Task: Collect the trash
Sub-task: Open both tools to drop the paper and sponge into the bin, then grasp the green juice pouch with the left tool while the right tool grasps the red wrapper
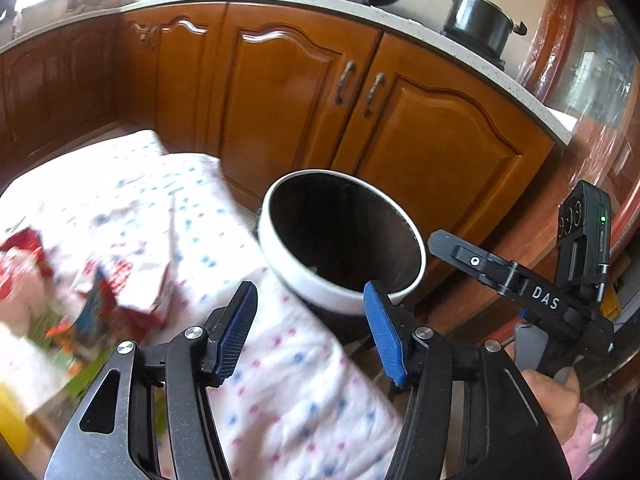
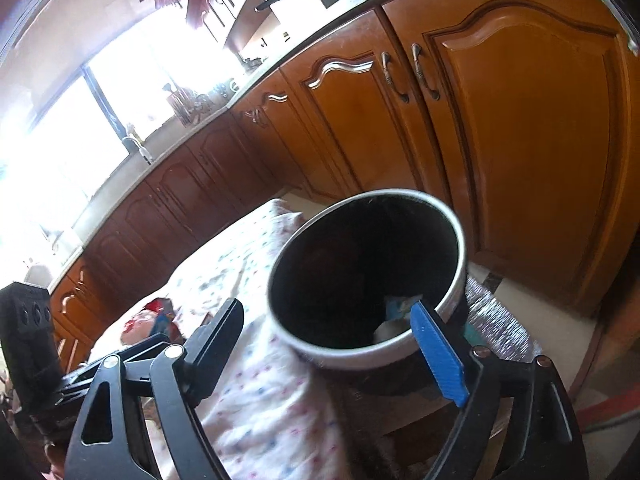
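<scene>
While both jaws stand spread with nothing in them, the left hand-held gripper [image 1: 310,334] and right hand-held gripper [image 2: 332,344] hang by the bin [image 1: 280,248] at the counter's edge.

Daylight pours through the window [image 2: 60,128], blown out to white glare above the cabinets [image 2: 520,140]. Both fisheye views bend and darken at the edges. Left of the bin [image 1: 340,240], the wrappers [image 1: 100,292] smear with motion blur.

Your left gripper [image 1: 310,312] and right gripper [image 2: 334,336] both tilt downward with jaws parted and nothing between them. Your right hand [image 1: 556,396] grips the right gripper's handle.
</scene>
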The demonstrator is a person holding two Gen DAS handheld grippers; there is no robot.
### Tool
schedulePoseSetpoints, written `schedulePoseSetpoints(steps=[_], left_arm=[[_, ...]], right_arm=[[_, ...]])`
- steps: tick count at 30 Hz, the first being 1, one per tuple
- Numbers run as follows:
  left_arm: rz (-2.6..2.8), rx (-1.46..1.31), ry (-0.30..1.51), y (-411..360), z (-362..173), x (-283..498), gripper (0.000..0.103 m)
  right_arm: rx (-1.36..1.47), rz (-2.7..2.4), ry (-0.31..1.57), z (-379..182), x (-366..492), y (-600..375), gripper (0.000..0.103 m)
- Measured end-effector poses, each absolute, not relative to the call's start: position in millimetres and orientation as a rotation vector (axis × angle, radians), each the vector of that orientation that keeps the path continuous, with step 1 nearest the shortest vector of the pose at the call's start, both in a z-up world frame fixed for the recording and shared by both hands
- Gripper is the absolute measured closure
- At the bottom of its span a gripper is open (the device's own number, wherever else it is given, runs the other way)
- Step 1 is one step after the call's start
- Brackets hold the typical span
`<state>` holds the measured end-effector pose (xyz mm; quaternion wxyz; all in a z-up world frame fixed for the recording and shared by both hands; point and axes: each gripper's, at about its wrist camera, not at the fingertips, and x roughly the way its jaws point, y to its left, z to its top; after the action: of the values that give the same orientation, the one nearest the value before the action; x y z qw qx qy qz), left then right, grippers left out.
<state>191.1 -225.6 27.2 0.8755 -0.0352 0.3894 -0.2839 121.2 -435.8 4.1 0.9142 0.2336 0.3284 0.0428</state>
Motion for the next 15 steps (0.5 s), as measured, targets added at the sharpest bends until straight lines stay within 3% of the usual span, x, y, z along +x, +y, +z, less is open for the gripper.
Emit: schedulePoseSetpoints(steps=[15], left_arm=[[-0.456, -0.143, 0.772, -119, 20, 133, 0.046]], right_arm=[[0.498, 0.204, 0.68, -3, 82, -363, 0.015]])
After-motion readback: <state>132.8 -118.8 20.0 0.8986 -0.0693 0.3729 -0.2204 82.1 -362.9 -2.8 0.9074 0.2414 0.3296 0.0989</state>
